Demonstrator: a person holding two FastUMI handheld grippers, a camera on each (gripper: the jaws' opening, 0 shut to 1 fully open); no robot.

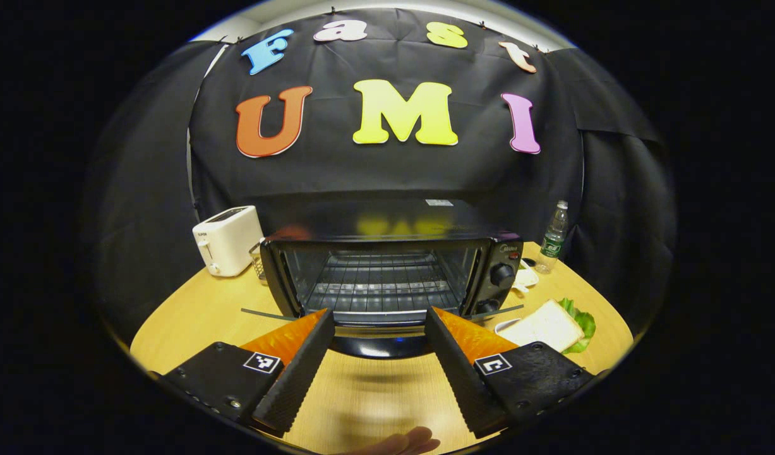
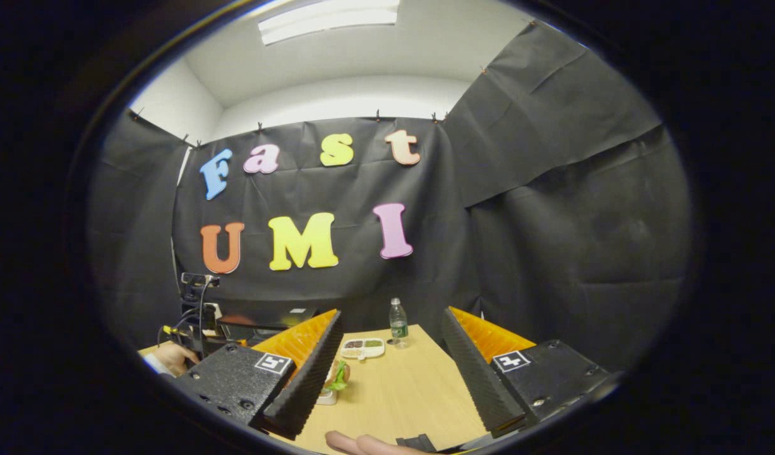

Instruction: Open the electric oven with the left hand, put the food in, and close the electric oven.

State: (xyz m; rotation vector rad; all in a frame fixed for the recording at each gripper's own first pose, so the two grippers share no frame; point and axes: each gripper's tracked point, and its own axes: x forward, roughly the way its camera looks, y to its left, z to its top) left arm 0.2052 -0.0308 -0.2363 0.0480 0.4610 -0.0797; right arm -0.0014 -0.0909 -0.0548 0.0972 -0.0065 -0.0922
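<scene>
Before the oven front: left gripper, jaws wide, empty. Beyond: electric oven, door down, rack bare. Right of it: sandwich on the table. Right gripper, wide apart, empty, above the table. Step judged: loading. Next: right gripper grasps sandwich.

Left gripper view faces oven close; right gripper view higher, rightward; shared: table.
</scene>
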